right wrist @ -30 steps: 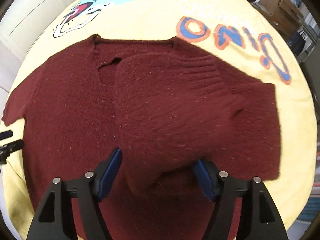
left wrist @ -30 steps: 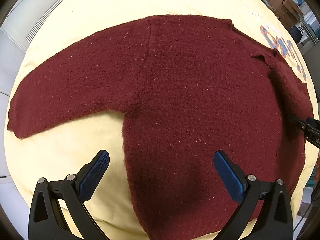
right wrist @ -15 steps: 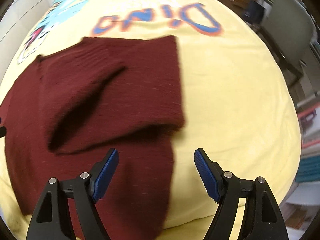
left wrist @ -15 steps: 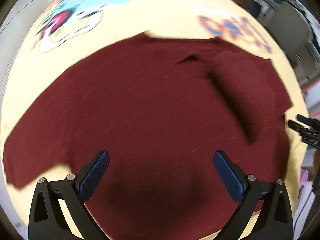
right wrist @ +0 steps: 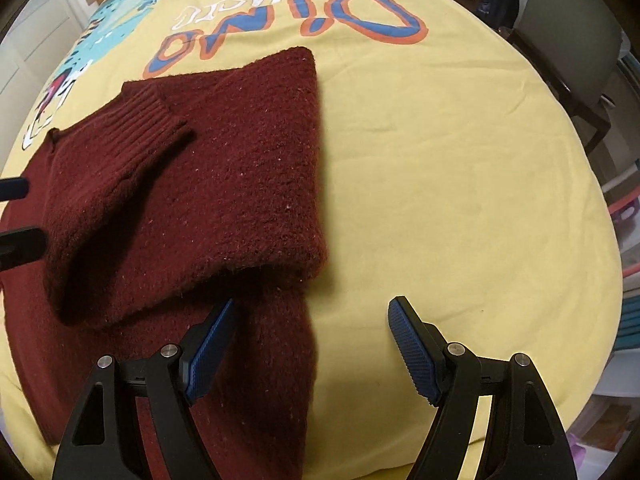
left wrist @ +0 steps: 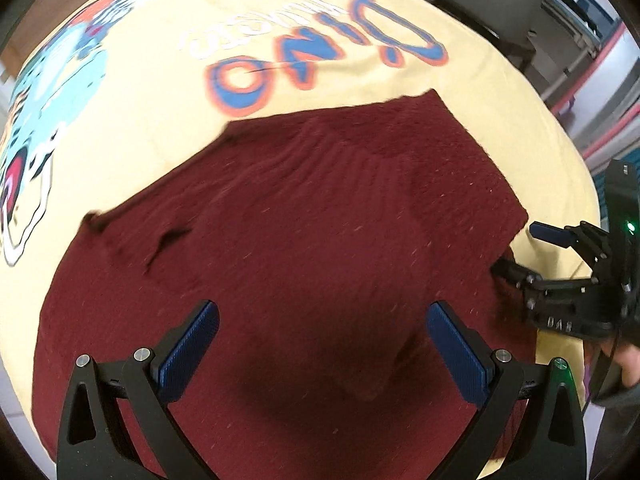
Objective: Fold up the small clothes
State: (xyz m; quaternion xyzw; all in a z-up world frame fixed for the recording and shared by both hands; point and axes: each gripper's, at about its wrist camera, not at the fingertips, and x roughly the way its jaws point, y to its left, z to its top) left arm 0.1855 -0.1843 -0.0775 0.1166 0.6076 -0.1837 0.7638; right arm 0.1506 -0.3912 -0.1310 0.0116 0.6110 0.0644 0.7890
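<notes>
A dark red knit sweater (left wrist: 304, 240) lies flat on a yellow printed cloth (left wrist: 160, 92). In the right wrist view its right side and sleeve are folded over the body (right wrist: 224, 184), with the ribbed cuff (right wrist: 140, 120) on top. My left gripper (left wrist: 320, 348) is open and empty, just above the sweater's lower middle. My right gripper (right wrist: 312, 344) is open and empty, over the sweater's right bottom edge; its left finger is above the fabric, its right finger above bare cloth. The right gripper also shows at the right edge of the left wrist view (left wrist: 520, 248).
The yellow cloth (right wrist: 440, 160) carries a blue and orange "Dino" print (right wrist: 304, 20) and a cartoon print (left wrist: 36, 128) at the far left. A chair (right wrist: 576, 40) and shelves stand beyond the right edge of the surface.
The right gripper has let go of the folded sleeve and shifted right, over the sweater's edge. The left gripper has swung right over the sweater's body. The fold now lies flat.
</notes>
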